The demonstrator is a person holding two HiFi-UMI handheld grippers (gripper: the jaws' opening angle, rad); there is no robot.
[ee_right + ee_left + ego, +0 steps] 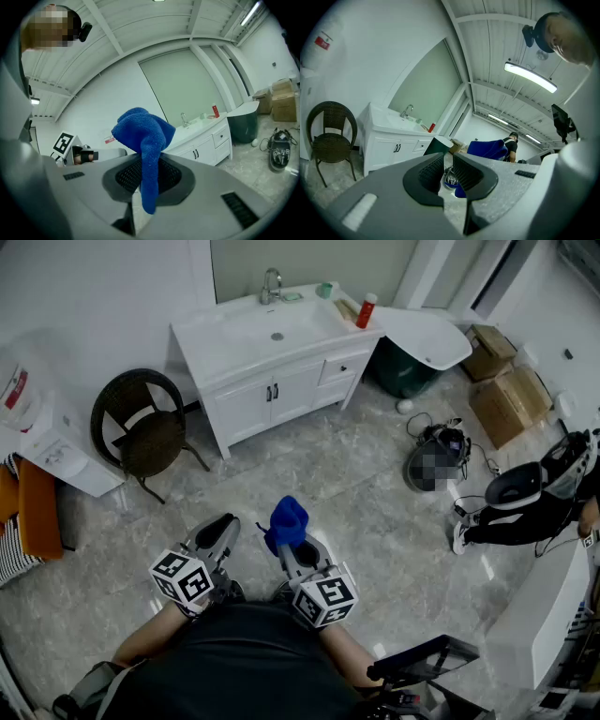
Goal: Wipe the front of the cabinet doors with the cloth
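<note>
Right tool (294, 546) clamps the cloth (287, 519), bunched lengthwise toward the cabinet doors (272, 396).

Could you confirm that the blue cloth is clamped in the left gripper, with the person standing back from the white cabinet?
Not quite: the blue cloth is clamped in the right gripper, as the right gripper view shows; the left gripper holds nothing. The person does stand back from the white cabinet.

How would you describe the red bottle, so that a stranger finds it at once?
Find the white sink cabinet against the far wall. Follow its countertop to the right end, past the tap. The red bottle stands upright there, the only red thing on that white top.
</note>
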